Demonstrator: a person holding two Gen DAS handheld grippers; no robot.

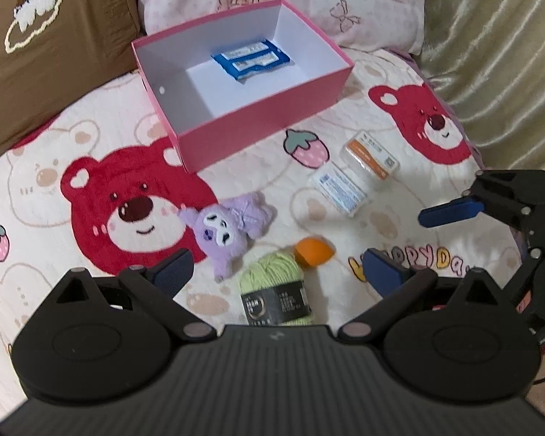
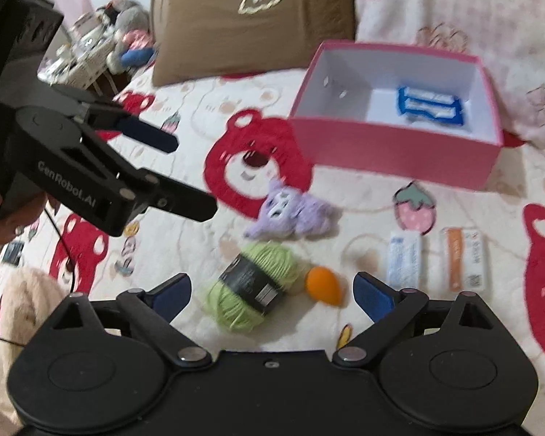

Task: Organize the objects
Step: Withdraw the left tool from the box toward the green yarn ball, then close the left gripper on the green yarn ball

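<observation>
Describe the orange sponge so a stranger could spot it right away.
Find the pink box on the bear blanket. Nearer the camera lies green yarn; the orange sponge sits right beside it. It is the only smooth, egg-shaped, solid orange piece.

left claw spread wide, empty | right claw spread wide, empty

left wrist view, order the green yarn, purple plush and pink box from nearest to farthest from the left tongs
1. green yarn: right between the open left tongs, at the bottom centre.
2. purple plush: just beyond, slightly to the left.
3. pink box: farthest, up by the pillows.
</observation>
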